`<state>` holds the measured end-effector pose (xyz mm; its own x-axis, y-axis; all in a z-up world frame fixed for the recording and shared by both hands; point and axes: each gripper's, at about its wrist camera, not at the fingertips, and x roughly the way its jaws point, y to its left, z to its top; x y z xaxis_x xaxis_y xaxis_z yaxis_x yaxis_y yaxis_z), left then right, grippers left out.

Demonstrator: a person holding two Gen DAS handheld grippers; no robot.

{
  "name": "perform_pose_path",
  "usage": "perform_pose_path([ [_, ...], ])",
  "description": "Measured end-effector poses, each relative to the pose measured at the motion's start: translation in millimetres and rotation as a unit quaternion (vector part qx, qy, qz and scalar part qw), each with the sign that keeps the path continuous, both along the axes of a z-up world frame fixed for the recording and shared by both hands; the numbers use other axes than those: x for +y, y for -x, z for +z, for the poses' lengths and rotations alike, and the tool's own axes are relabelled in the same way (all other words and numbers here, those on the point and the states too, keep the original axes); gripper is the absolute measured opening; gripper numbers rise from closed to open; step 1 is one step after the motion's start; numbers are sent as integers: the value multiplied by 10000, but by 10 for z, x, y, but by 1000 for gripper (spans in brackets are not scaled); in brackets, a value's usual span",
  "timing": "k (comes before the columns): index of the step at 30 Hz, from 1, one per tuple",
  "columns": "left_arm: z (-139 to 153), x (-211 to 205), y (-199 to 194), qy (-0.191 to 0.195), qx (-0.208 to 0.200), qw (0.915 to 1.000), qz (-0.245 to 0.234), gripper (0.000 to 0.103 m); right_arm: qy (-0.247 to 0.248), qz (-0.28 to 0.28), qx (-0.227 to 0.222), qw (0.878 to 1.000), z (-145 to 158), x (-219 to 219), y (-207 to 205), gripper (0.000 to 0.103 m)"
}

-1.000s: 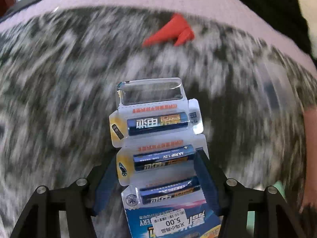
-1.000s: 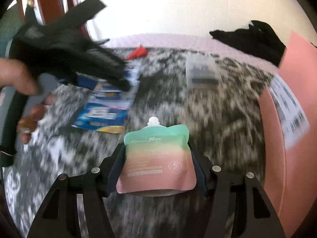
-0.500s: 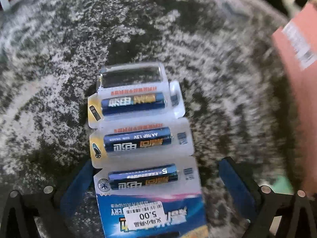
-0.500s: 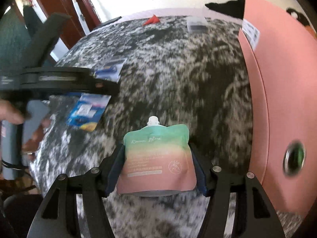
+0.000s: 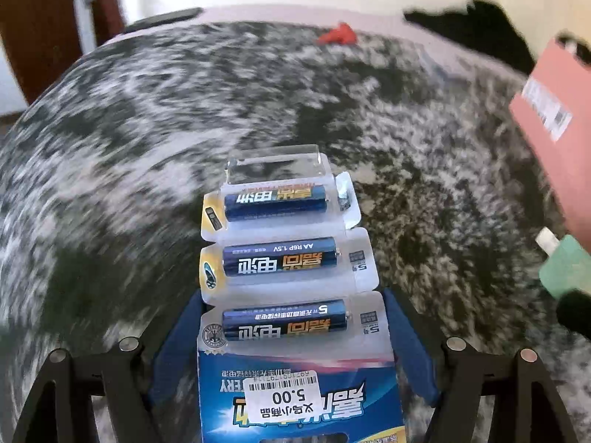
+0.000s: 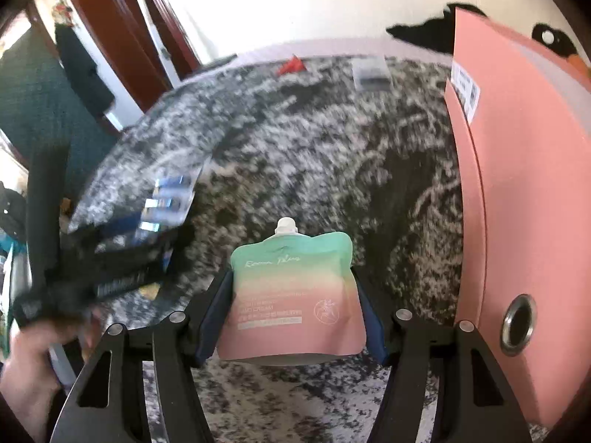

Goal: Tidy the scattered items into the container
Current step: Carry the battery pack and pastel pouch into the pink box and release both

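A mottled black-and-white cover (image 6: 314,155) is lying over the whole work surface, with a pale pink edge (image 5: 266,13) showing along its far side; a cream wall (image 6: 295,3) is standing behind it, brightly lit and washing out toward white. At the left, dark reddish-brown wooden door framing (image 6: 110,33) is rising beside a bright white strip (image 5: 83,3); a dark green surface (image 6: 33,110) is sitting further left, with a dark garment (image 6: 83,70) hanging in front of it. A black fabric shape (image 5: 476,29) is lying at the far right against the wall.
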<state>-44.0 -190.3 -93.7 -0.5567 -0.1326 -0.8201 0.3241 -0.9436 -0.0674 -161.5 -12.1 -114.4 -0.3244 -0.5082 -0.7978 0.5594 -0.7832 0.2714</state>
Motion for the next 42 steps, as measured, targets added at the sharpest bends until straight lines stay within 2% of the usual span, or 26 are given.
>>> perform_pose_path([
  [2,77,-51,-137,-75,190,9998,84,80,91,27,95,9999,90,6,-46,66],
  [7,294,96,-99,237,695,9973,51,81,233,22,301,9993,283,51,-152,66],
  [9,322,90,6,221,791,9966,43,81,298,38,410,9987,377,74,-214,66],
  [18,584,380,-69,603,1129,9917,-128,81,477,147,911,9946,724,175,-494,66],
  [27,844,682,-139,979,1467,9839,-305,81,482,161,1180,9917,884,353,-639,66],
  [36,1055,1073,-160,1004,1806,9765,-610,81,733,-146,1385,9875,1118,791,-656,66],
  [42,1188,1480,-68,1024,2050,9690,-929,81,958,-605,1603,9805,1326,1231,-646,66],
])
